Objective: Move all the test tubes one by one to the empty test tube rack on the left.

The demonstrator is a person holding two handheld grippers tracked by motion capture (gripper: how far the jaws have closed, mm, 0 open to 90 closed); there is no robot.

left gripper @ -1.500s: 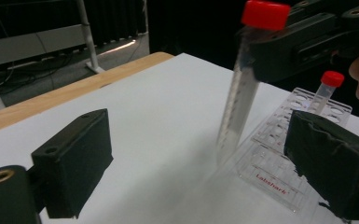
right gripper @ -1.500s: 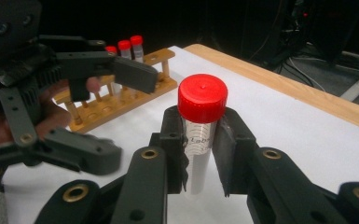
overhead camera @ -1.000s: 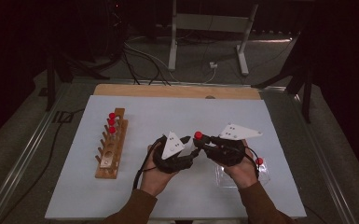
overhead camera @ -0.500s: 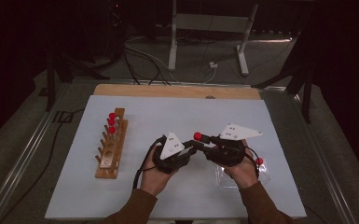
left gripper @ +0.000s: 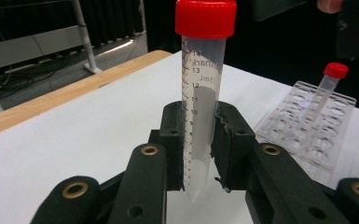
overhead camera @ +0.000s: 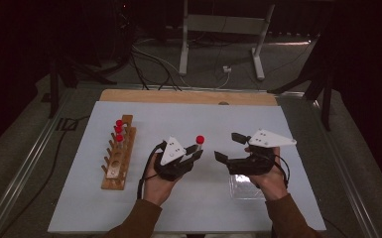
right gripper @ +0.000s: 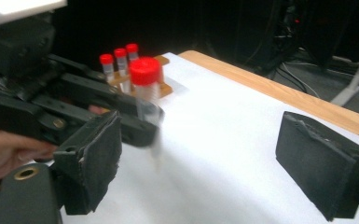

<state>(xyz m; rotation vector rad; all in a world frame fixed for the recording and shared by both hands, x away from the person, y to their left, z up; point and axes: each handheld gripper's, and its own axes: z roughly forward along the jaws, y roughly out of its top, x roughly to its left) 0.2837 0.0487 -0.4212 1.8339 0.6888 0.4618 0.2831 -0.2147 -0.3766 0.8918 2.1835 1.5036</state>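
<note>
Two grippers sit over the white table (overhead camera: 129, 208), near the person's edge. At its left side a wooden rack (overhead camera: 116, 163) carries three red-capped tubes (overhead camera: 119, 130); a clear plastic rack (overhead camera: 248, 186) lies under the right hand. The right gripper (overhead camera: 230, 147) stands released, its jaws having just been opening with nothing between them. The left gripper (left gripper: 200, 149) is clenched on a red-capped tube (left gripper: 201, 116), held upright above the table between the two racks.
</note>
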